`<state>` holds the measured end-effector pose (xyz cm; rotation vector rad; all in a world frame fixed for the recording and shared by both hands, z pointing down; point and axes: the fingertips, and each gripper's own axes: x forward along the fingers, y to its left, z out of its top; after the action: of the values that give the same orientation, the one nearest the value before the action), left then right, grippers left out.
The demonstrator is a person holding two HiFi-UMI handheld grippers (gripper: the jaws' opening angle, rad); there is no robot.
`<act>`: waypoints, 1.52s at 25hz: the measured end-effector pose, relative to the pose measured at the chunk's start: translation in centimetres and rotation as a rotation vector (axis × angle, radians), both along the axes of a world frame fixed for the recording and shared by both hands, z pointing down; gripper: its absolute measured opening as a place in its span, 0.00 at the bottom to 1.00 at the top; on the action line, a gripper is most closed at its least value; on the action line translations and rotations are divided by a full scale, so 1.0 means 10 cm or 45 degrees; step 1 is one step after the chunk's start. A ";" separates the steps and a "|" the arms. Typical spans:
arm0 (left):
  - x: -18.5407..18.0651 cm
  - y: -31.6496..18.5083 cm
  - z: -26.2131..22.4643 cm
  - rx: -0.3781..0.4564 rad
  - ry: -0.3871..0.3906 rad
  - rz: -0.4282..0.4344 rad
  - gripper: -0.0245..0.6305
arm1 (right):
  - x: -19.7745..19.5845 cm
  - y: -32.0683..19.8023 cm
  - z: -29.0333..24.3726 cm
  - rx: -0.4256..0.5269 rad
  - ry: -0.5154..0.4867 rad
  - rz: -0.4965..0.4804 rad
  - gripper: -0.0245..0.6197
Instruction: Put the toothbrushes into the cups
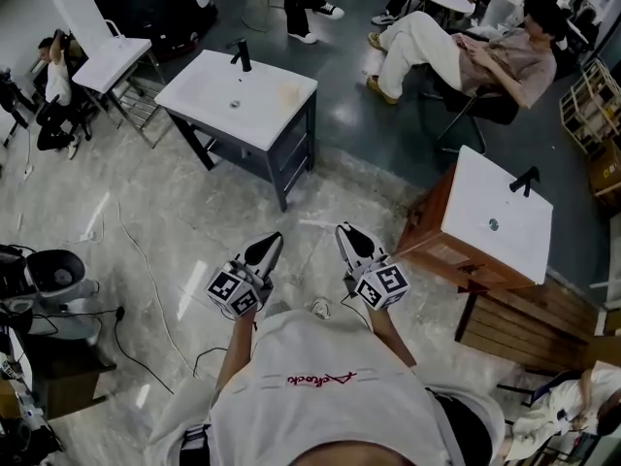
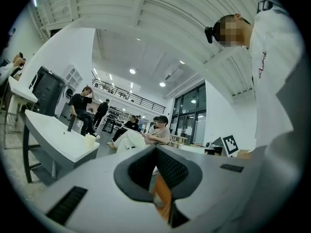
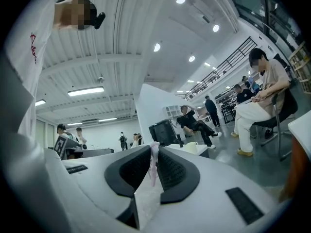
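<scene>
Far left and ahead: white-topped table [image 1: 209, 90] on a dark frame, with basin and black tap, and a pale cup [image 2: 90, 141] near its front corner, well apart from both claws. Only that one cup made out. Left claw [image 2: 155, 152] held level, jaws all but together, pinched on an orange-brown handle [image 2: 164, 195] low in the gap. Probably a toothbrush, but too blurred to swear to. Right claw [image 3: 154, 152] likewise level, clamped on a thin pink-and-white toothbrush [image 3: 154, 166] poking up just past the pads. Further right: second white-topped table [image 1: 485, 192] on a brown wooden cabinet, nearer, no cup seen on it. Judged step: carrying, with brushes gripped and nothing yet in a cup. Next move calls for closing the stretch of floor to the table with the cup. Then tipping one claw to bring its brush upright over the rim, lowering the end inside, and only then parting the jaws. Worth watching: a light cup, easily knocked by the second claw. Safer one brush at a time.
</scene>
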<state>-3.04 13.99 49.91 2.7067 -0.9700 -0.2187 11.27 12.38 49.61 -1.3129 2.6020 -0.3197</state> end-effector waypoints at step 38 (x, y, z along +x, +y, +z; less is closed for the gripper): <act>-0.32 -2.41 0.20 -0.043 0.039 0.041 0.05 | -0.40 -2.37 0.06 -0.031 0.055 0.010 0.11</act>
<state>-6.24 -10.08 51.95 2.6784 -0.9123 -0.2351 7.27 -11.33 50.26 -1.3522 2.6355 -0.3261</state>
